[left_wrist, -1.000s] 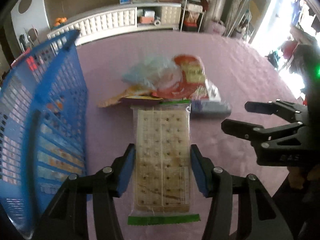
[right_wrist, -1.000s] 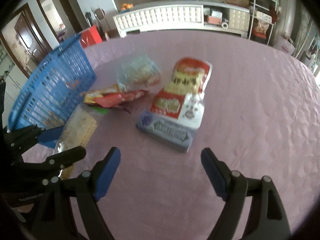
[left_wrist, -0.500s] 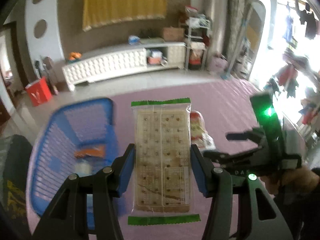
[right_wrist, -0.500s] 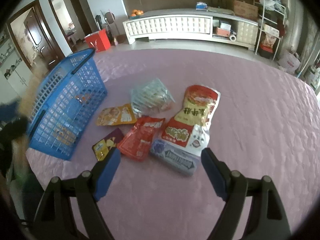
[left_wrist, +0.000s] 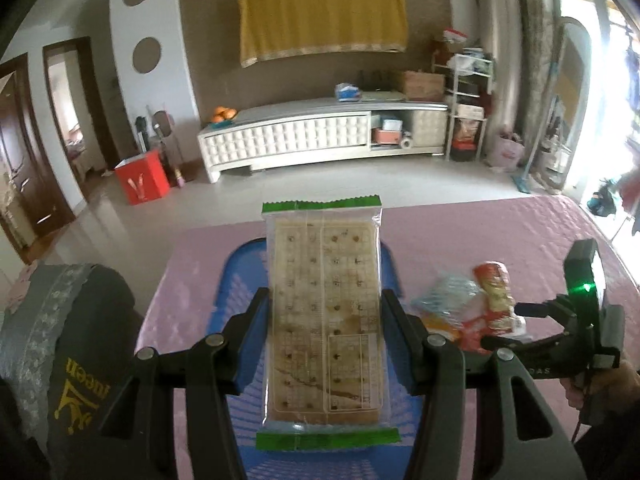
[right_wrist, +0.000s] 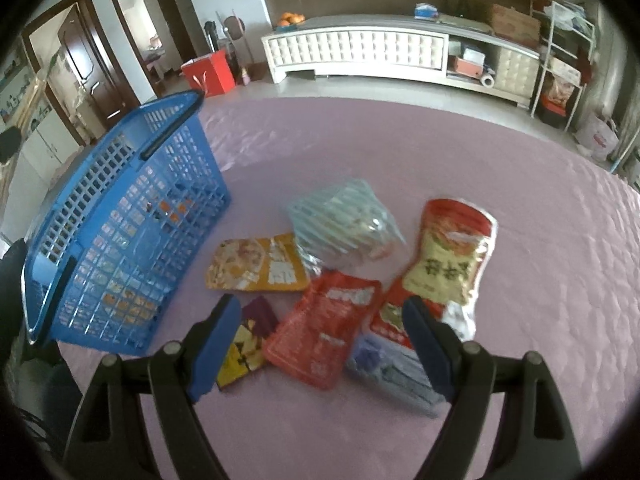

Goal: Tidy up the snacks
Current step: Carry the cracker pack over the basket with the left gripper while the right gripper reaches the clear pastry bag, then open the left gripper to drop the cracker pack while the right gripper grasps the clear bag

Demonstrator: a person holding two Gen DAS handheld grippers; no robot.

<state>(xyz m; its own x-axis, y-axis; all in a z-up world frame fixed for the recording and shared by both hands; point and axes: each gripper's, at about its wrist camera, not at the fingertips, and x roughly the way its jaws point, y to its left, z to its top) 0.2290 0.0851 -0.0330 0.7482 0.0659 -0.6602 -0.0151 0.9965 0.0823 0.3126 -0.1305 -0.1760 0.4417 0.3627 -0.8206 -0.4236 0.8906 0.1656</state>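
While clamped between the left gripper's point(left_wrist: 324, 344) pads, cracker packet point(left_wrist: 325, 320) hangs above the blue basket point(right_wrist: 120, 240); right gripper point(right_wrist: 320, 344), jaws wide, hovers over snack pouches beside that basket.

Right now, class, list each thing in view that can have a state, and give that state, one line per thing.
left gripper: shut on the cracker pack.
cracker pack: held above the blue basket, sealed.
blue basket: upright on the table, some packets inside.
right gripper: open, empty, above the snacks.
red pouch: lying flat.
yellow pouch: lying flat.
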